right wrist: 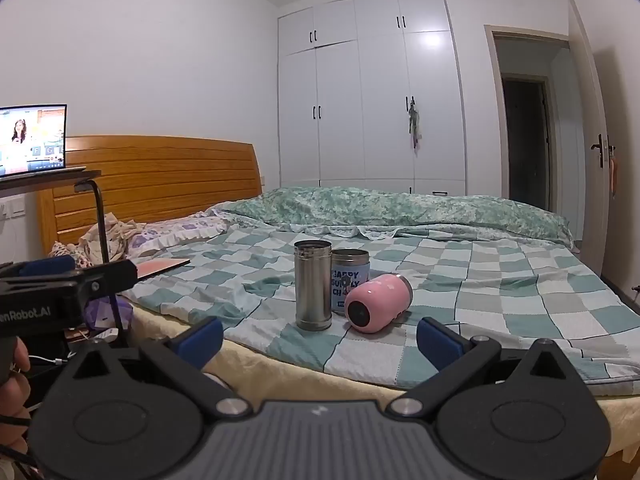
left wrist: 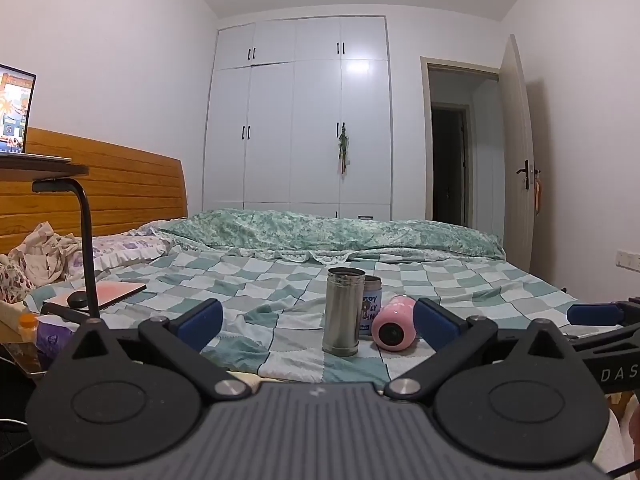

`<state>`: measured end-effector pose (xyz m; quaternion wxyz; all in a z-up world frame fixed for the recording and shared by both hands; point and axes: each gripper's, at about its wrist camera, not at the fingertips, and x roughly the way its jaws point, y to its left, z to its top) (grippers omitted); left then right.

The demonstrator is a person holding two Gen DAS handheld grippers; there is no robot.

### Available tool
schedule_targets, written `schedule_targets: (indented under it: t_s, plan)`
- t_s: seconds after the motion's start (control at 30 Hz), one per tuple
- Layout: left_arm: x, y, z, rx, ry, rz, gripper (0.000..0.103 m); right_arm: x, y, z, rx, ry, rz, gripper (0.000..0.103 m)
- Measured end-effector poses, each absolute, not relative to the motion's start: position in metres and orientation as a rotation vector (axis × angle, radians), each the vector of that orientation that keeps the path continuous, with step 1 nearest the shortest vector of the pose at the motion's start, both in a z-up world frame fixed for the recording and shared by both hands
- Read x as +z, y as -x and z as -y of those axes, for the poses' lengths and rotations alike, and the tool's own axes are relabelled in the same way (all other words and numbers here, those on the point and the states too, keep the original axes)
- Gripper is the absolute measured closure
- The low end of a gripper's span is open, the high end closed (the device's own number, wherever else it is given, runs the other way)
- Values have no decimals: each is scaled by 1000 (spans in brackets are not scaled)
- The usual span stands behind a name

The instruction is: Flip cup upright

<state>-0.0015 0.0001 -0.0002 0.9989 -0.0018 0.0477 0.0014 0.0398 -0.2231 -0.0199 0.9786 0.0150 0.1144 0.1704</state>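
Note:
A pink cup [left wrist: 394, 325] lies on its side on the checked bedspread, its dark base facing me; it also shows in the right wrist view [right wrist: 376, 303]. Left of it a tall steel tumbler [left wrist: 343, 311] [right wrist: 313, 284] stands upright, with a blue printed cup [left wrist: 370, 304] [right wrist: 349, 285] upright behind it. My left gripper [left wrist: 318, 326] is open and empty, short of the cups. My right gripper [right wrist: 318, 340] is open and empty at the bed's near edge, short of the pink cup. Each gripper shows at the edge of the other's view.
A bed [right wrist: 500, 280] with a green folded quilt [right wrist: 400, 210] at the far side and a wooden headboard [right wrist: 160, 176]. A side table with a laptop [right wrist: 32, 142] stands at left, its black post [left wrist: 90, 256] near the bed. A notebook [left wrist: 112, 292] lies on the bed.

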Motion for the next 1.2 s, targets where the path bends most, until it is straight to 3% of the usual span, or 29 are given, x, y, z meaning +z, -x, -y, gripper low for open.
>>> schedule_targets:
  t_s: [1.2]
  plan:
    - [-1,-1,-1,5,9,-98,0,-19,-40,223,341,-18,-226,0]
